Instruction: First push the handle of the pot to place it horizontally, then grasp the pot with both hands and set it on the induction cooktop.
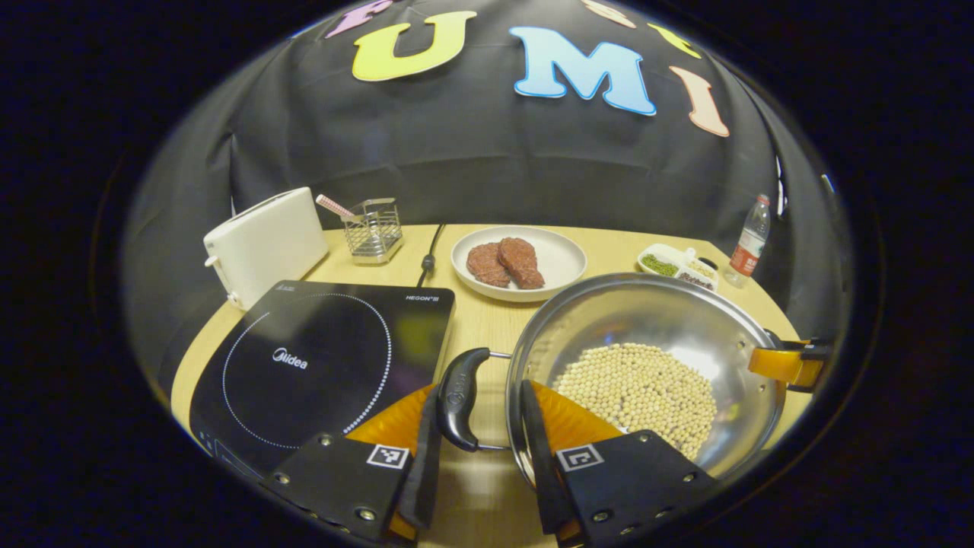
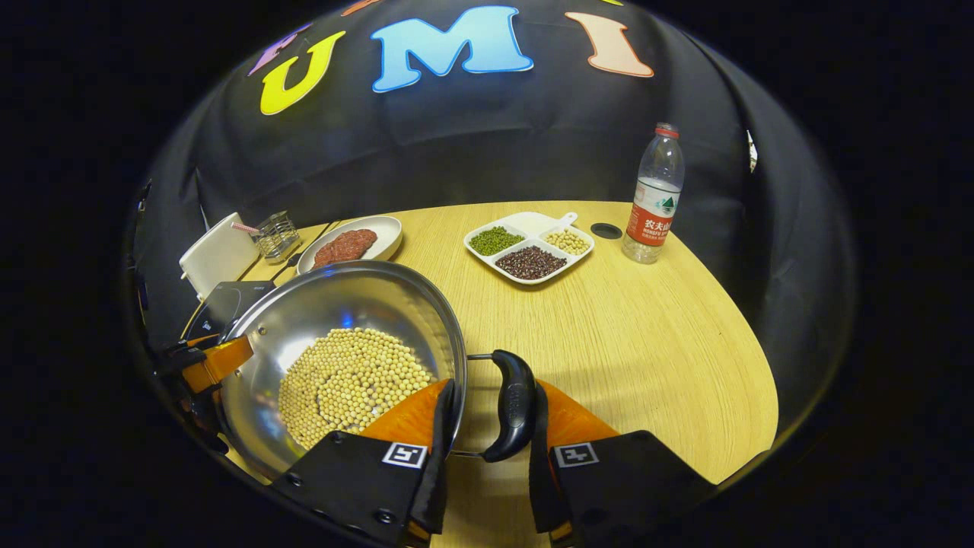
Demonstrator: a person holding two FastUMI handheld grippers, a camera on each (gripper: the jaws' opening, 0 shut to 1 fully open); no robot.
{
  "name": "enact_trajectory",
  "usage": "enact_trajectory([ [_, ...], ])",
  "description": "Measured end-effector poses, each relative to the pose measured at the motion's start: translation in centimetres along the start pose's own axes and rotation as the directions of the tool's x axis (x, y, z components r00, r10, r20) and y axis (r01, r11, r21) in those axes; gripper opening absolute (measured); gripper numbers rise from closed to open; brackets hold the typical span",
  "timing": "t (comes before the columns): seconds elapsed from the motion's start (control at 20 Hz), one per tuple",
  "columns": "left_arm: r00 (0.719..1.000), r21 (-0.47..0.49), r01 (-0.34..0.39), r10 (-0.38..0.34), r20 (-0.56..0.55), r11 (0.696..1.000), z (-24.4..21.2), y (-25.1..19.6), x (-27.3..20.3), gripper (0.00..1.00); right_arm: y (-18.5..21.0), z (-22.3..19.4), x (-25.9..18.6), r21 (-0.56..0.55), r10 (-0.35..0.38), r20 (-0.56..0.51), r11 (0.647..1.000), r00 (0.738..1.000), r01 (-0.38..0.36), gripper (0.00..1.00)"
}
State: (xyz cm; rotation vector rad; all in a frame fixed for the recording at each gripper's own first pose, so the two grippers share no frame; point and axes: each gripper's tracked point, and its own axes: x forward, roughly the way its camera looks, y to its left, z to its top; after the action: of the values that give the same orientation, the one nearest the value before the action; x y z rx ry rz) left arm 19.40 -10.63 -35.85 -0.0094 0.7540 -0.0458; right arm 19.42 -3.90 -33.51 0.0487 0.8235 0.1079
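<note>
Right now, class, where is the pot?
The pot sits on the table, right of the cooktop in the left gripper view, near the steak plate, a gripper at each side handle.

1 pot (image 1: 654, 320), 1 cooktop (image 1: 319, 365), 1 toaster (image 1: 262, 243), 2 patties (image 1: 504, 262), 1 bottle (image 2: 654, 194).

The pot (image 1: 654, 358) is a shiny steel pan, wide and shallow, holding a spread of pale soybeans (image 1: 639, 396) over its bottom. A black loop handle (image 1: 460, 399) juts from each side on wire arms, the other handle (image 2: 514, 403) seen in the right gripper view. The pot sits just right of the cooktop (image 1: 319, 365), a flat black slab with a dotted ring, lying on the bench (image 2: 647, 342).
</note>
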Motion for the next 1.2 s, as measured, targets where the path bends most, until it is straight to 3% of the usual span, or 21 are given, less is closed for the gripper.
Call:
enact_trajectory([
  [0.05, 1.0, 0.003, -0.003, 0.002, 0.006, 1.0, 0.4, 0.0, 0.0, 0.58, 0.0, 0.0, -0.1, 0.003, -0.001, 0.0, 1.0, 1.0, 0.001, 0.43],
  [0.1, 1.0, -0.001, -0.003, 0.003, 0.016, 1.0, 0.7, -0.1, 0.0, 0.53, 0.0, 0.1, -0.2, 0.005, 0.0, 0.0, 1.0, 1.0, 0.0, 0.43],
  [0.25, 1.0, -0.021, 0.002, -0.002, -0.001, 1.0, 0.6, -0.2, -0.2, 0.48, 0.0, 0.0, -0.2, 0.014, 0.007, -0.007, 1.0, 1.0, -0.007, 0.42],
  [0.35, 1.0, -0.022, 0.012, -0.012, 0.001, 1.0, 0.5, -0.2, -0.1, 0.55, 0.0, 0.0, -0.1, 0.023, 0.011, -0.01, 1.0, 1.0, -0.011, 0.46],
  [0.4, 1.0, -0.025, 0.012, -0.012, 0.0, 1.0, 0.4, -0.1, -0.1, 0.51, -0.1, 0.0, -0.1, 0.024, 0.014, -0.011, 1.0, 1.0, -0.014, 0.43],
  [0.45, 1.0, -0.038, 0.012, -0.012, 0.007, 0.999, 0.4, -0.1, 0.0, 0.51, -0.1, 0.0, 0.0, 0.032, 0.015, -0.009, 0.999, 1.0, -0.015, 0.46],
  [0.5, 1.0, -0.047, 0.019, -0.018, 0.007, 0.999, 0.1, -0.2, 0.2, 0.55, -0.1, 0.1, 0.1, 0.037, 0.016, -0.006, 0.999, 1.0, -0.016, 0.46],
  [0.55, 0.999, -0.045, 0.021, -0.023, -0.026, 0.999, -0.7, -0.2, 0.0, 0.55, -0.1, 0.1, 0.1, 0.039, 0.018, -0.004, 0.999, 1.0, -0.018, 0.46],
  [0.7, 1.0, -0.034, 0.022, -0.022, 0.01, 0.999, -0.1, -0.1, 0.3, 0.57, -0.1, 0.3, 0.3, 0.041, 0.02, 0.005, 0.999, 1.0, -0.02, 0.42],
  [0.75, 1.0, -0.031, 0.021, -0.021, 0.007, 0.999, -0.2, -0.2, 0.4, 0.53, 0.0, 0.3, 0.2, 0.037, 0.019, 0.007, 0.999, 1.0, -0.02, 0.46],
  [0.8, 1.0, -0.022, 0.02, -0.019, 0.022, 1.0, 0.3, -0.2, 0.3, 0.57, 0.0, 0.4, 0.2, 0.027, 0.019, 0.01, 0.999, 1.0, -0.019, 0.42],
  [0.9, 1.0, -0.024, 0.02, -0.019, 0.025, 1.0, 0.7, -0.2, 0.3, 0.49, -0.1, 0.5, 0.0, 0.034, 0.019, 0.014, 0.999, 1.0, -0.019, 0.42],
  [0.95, 0.999, -0.03, 0.023, -0.023, 0.026, 0.999, 0.7, -0.2, 0.2, 0.52, 0.0, 0.6, -0.2, 0.059, 0.022, 0.024, 0.998, 0.999, -0.023, 0.46],
  [1.05, 0.999, -0.051, 0.031, -0.029, 0.027, 0.998, 0.6, -0.3, 0.5, 0.47, 0.0, 0.9, -0.3, 0.055, 0.019, 0.028, 0.998, 0.999, -0.021, 0.36],
  [1.1, 0.999, -0.055, 0.029, -0.027, 0.029, 0.998, 0.7, -0.3, 0.3, 0.43, 0.1, 1.1, -0.3, 0.044, 0.019, 0.026, 0.999, 0.999, -0.02, 0.39],
  [1.2, 0.999, -0.066, 0.027, -0.025, 0.039, 0.997, 1.3, -0.1, 0.0, 0.46, 0.5, 1.4, -0.6, 0.038, 0.018, 0.033, 0.999, 0.999, -0.019, 0.4],
])
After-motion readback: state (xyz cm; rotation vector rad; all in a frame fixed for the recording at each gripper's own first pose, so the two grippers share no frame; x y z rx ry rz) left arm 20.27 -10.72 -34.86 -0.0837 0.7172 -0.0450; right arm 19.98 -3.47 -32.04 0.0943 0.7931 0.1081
